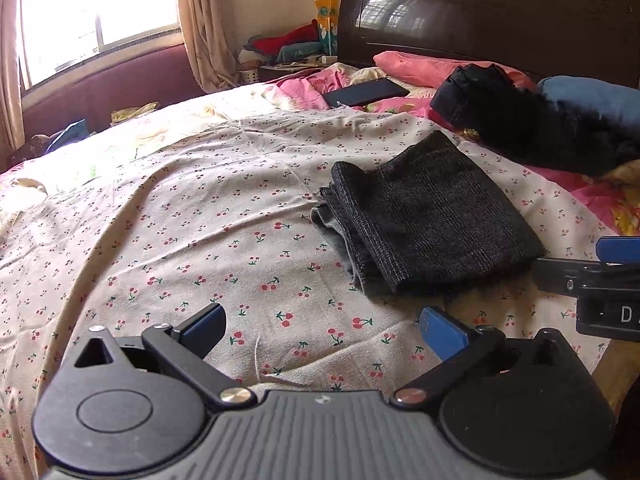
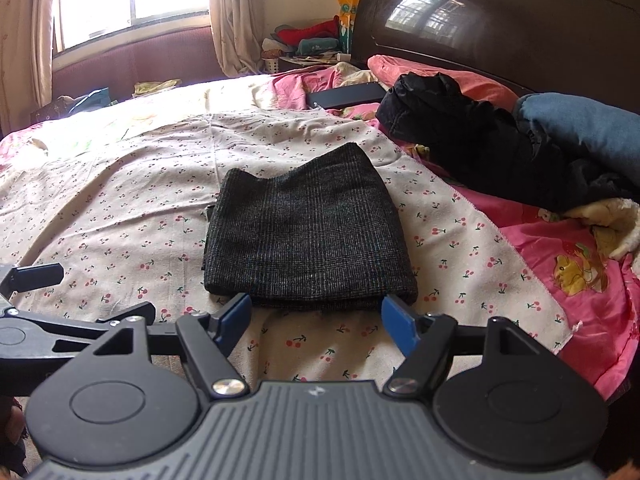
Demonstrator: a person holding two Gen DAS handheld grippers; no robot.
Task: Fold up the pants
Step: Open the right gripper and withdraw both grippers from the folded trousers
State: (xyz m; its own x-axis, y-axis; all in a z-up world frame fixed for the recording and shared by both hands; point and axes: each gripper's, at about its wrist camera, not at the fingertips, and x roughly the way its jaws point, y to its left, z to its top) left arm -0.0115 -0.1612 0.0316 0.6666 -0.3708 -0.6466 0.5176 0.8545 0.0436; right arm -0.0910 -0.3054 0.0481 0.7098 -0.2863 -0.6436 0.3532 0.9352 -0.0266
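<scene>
Folded into a compact dark-grey checked rectangle, the pants (image 2: 308,236) lie flat on the cherry-print sheet (image 2: 120,216). Straight ahead at 12 o'clock of the right gripper (image 2: 316,320), their near edge sits just beyond its blue fingertips (image 2: 396,322); the jaws stand wide apart, holding nothing. From the left gripper (image 1: 324,326), equally spread and empty-handed, the pants (image 1: 432,216) lie toward 1 o'clock. Black clothing (image 2: 472,144) is heaped at 2 o'clock on the pink bedding (image 2: 540,240), below the dark headboard (image 2: 500,12).

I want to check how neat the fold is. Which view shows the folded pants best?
The right wrist view: the folded pants lie centred, straight ahead of the open right claw. The left wrist view shows them off to the right, at an angle, with layered edges showing.
</scene>
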